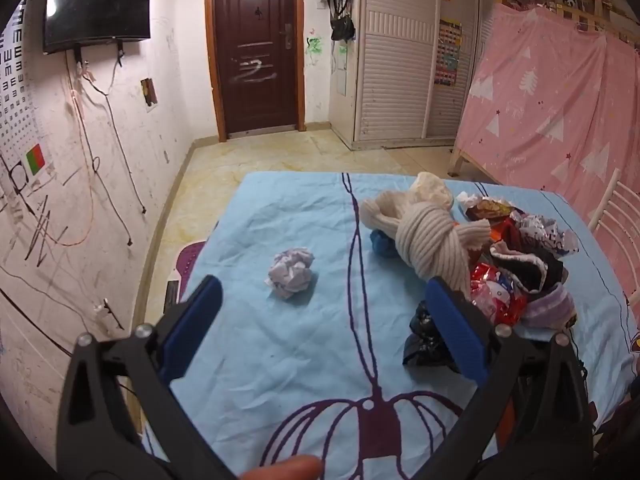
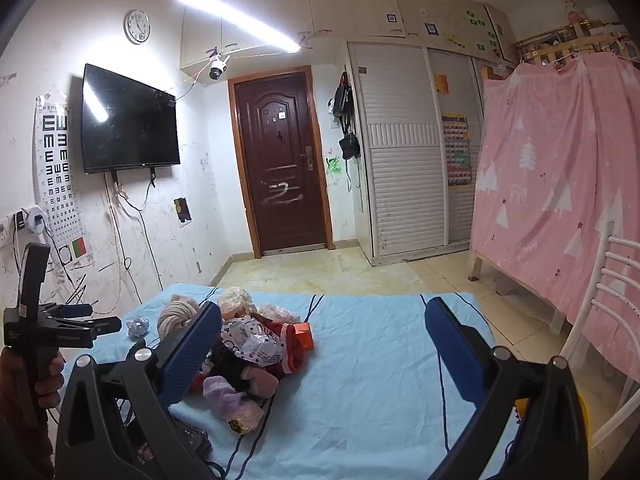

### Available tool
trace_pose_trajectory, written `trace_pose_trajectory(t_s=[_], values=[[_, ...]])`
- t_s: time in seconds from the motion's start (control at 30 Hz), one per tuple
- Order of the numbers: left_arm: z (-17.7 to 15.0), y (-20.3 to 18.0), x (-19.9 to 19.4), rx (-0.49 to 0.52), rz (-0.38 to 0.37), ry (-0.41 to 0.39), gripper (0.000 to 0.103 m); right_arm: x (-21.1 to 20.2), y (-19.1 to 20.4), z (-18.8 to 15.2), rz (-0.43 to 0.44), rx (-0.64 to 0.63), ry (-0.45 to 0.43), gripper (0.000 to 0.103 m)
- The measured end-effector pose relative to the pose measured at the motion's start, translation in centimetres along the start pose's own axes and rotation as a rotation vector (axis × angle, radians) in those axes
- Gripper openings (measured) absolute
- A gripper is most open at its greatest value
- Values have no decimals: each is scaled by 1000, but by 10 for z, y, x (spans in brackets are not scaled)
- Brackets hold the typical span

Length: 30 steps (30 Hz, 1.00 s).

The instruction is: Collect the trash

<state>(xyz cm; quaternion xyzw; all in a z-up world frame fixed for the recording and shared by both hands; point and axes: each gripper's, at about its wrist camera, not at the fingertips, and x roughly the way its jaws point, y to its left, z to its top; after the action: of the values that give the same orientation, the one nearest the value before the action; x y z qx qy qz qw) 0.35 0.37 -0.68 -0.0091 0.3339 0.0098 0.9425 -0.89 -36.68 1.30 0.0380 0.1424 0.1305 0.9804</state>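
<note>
A crumpled white paper ball (image 1: 291, 273) lies alone on the light blue cloth over the table (image 1: 304, 352). To its right sits a heap of mixed things: a knotted cream knit piece (image 1: 430, 240), shiny red wrappers (image 1: 494, 292), a crumpled black bag (image 1: 424, 340), dark and purple socks. My left gripper (image 1: 320, 300) hovers open over the cloth, the paper ball ahead between its blue fingers. My right gripper (image 2: 320, 322) is open too, above the cloth, with the heap (image 2: 248, 356) by its left finger. The left gripper's handle (image 2: 52, 328) shows at the far left, and the paper ball (image 2: 138, 327) beyond it.
A white metal chair (image 2: 608, 320) stands at the table's right side. A pink curtained bed frame (image 2: 560, 200) fills the right. Tiled floor runs to a brown door (image 2: 282, 160); a wall TV (image 2: 128, 120) hangs on the left.
</note>
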Motion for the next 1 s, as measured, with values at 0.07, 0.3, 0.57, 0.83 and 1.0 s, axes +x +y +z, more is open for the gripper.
trace_pose_trajectory(t_s=[0.07, 0.3, 0.57, 0.83, 1.0], values=[[0, 1, 0, 0, -3, 2, 97, 0, -1, 0, 1, 0, 1, 95], [-1, -1, -1, 2, 3, 0, 97, 0, -1, 2, -4, 3, 6, 95], [-2, 1, -1, -1, 0, 3, 97, 3, 0, 2, -2, -10, 6, 95], [-3, 1, 0, 0, -2, 5, 97, 4, 3, 4, -1, -19, 6, 95], [-3, 0, 1, -2, -1, 5, 97, 4, 4, 4, 7, -6, -2, 95]])
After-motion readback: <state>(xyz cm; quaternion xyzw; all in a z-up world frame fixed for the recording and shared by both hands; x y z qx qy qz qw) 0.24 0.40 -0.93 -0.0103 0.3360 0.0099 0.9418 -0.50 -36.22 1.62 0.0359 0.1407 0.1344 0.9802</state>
